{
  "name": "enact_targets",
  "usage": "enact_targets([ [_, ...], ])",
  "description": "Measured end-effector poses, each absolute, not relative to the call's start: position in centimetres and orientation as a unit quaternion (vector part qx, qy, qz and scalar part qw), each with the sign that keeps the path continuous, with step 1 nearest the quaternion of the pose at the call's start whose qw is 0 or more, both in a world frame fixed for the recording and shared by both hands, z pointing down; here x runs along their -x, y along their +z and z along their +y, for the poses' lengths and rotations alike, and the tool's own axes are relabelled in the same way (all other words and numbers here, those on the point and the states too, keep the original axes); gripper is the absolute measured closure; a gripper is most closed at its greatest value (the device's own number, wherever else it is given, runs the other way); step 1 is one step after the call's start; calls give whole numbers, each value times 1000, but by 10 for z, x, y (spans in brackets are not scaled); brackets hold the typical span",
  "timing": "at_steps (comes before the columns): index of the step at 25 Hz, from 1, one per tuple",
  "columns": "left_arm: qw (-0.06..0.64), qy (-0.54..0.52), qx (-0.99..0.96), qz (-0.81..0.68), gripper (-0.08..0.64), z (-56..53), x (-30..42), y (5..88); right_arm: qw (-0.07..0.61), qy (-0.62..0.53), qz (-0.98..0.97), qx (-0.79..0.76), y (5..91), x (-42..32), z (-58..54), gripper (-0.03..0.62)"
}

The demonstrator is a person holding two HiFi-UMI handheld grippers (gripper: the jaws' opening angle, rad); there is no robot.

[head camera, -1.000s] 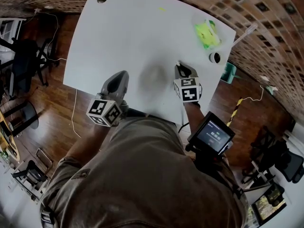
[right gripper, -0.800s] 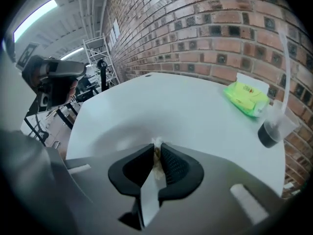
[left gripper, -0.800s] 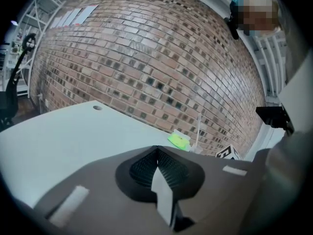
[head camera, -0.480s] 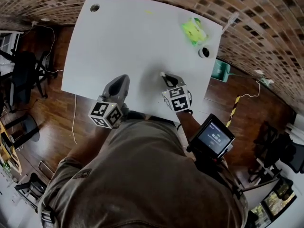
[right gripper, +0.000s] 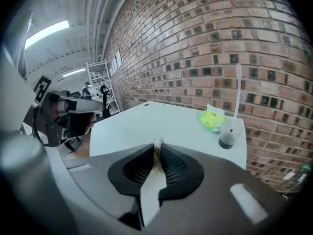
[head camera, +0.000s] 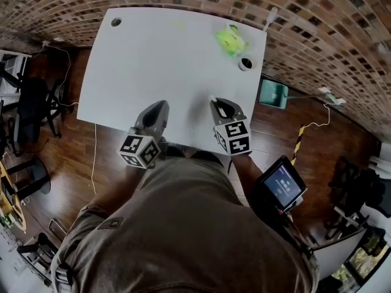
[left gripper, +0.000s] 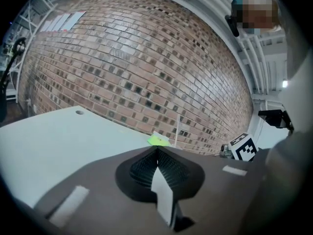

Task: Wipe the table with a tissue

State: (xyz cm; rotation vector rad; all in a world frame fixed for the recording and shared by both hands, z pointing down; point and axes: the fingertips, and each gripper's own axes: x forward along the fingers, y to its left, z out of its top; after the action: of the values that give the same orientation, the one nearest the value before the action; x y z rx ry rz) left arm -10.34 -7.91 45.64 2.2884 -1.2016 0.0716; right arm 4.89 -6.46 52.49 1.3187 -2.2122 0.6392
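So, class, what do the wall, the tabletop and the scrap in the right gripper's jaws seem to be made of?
The wall: matt brick, shown by its mortar grid. The tabletop: smooth, evenly pale, probably laminate. The tissue: thin, crumpled and whitish, so likely soft paper.
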Motion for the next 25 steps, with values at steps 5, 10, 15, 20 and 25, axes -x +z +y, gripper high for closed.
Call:
enact_targets([
  [5, 272, 28, -836, -476, 558, -57, 109, 460, 265, 239, -806, -472, 557, -61, -77, 540],
  [10, 282, 28, -814, -507, 558, -46, 135, 468, 299, 247, -800, -459, 588, -54, -95, 540],
  [15, 293, 33, -794, -531, 558, -49, 162, 477, 334, 251, -791, -446, 613, -46, -118, 540],
  [20, 300, 41, -778, -551, 558, -60, 193, 486, 366, 255, -774, -449, 635, -42, -140, 540],
  [25, 308, 44, -771, -555, 558, -65, 213, 492, 380, 252, -778, -432, 635, -23, -136, 540],
])
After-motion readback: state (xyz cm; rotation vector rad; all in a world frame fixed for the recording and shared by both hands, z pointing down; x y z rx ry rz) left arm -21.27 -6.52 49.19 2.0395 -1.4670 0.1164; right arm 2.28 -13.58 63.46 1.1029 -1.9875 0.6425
